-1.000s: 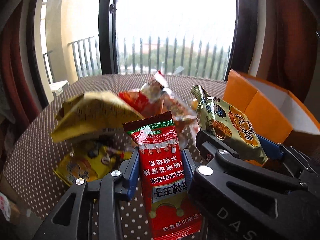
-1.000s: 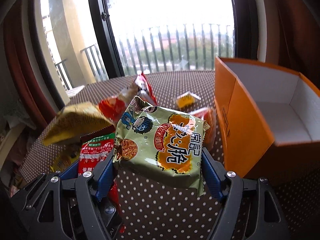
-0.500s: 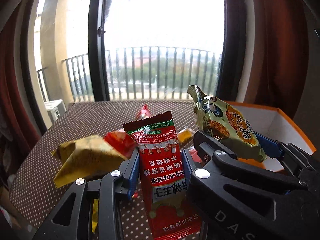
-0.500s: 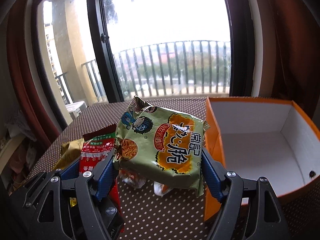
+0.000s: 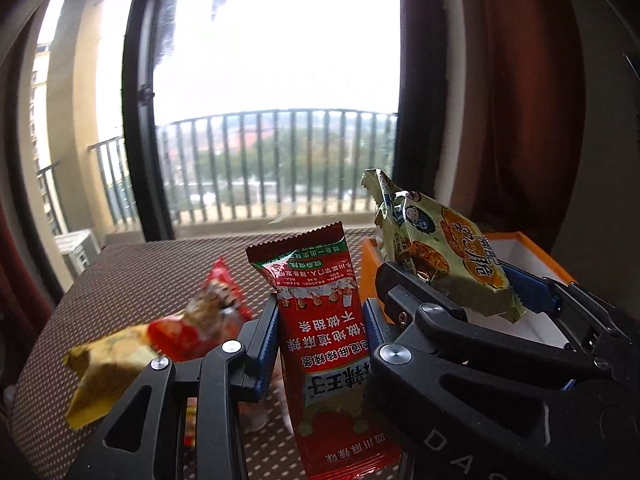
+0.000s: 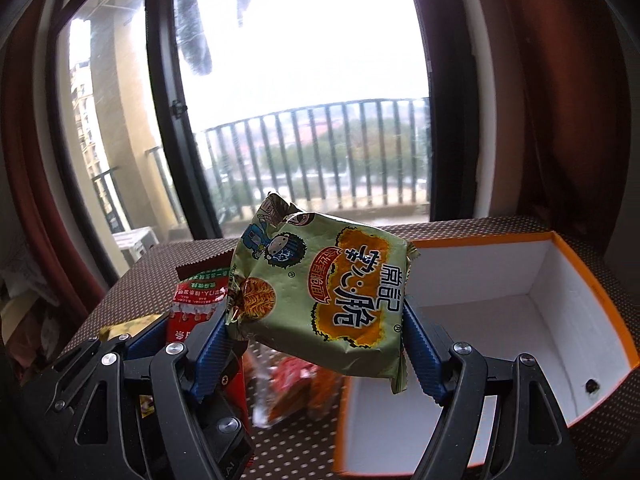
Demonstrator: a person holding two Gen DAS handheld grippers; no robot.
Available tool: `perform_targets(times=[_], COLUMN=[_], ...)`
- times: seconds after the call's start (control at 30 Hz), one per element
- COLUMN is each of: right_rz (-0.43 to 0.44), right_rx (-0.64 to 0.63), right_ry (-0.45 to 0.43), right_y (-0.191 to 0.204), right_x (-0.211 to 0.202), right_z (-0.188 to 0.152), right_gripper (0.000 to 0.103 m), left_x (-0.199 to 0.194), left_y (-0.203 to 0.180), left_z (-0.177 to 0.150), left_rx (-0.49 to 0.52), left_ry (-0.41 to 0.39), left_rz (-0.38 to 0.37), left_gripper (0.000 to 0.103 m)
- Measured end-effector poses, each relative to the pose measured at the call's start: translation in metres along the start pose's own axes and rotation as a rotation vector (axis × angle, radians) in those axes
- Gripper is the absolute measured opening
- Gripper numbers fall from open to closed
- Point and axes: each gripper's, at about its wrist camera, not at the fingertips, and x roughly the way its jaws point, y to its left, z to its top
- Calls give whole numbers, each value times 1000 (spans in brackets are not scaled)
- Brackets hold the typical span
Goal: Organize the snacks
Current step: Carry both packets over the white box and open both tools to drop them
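Left tongs [image 5: 320,344] clamped on red spicy-strip packet [image 5: 328,344]; right tongs [image 6: 316,344] gripping green crispy-noodle packet [image 6: 324,296]. Both lifted off the dotted worktop [image 5: 152,272] over the last second; the loose snack pile [image 5: 172,332] now sits lower in view. Orange box [image 6: 592,300], white inside, empty, now lies open just ahead on the right, near rim below the noodle packet. Likely next: drop-off. Clear room above box; window railing beyond.

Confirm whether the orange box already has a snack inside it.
No: the orange box shows only its bare white inside; the green packet is held in the right gripper.
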Motion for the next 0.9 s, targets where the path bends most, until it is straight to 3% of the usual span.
perform_targets(times=[0.53,0.63,0.9], right_rz=[-144,-176,-238], right_rx=[72,82,145], right_ry=[-10,-3,89], right_y=[-80,-94,-129], right_x=[5,7,26], right_z=[12,13,12], right_gripper=[80,80,80], left_x=[67,80,128], left_y=[-45,-56,-79], left_z=[29,33,38], left_rx=[123,148,191], left_ry=[47,88,221], left_rz=[-176,-232,-285], left_gripper=[40,41,41])
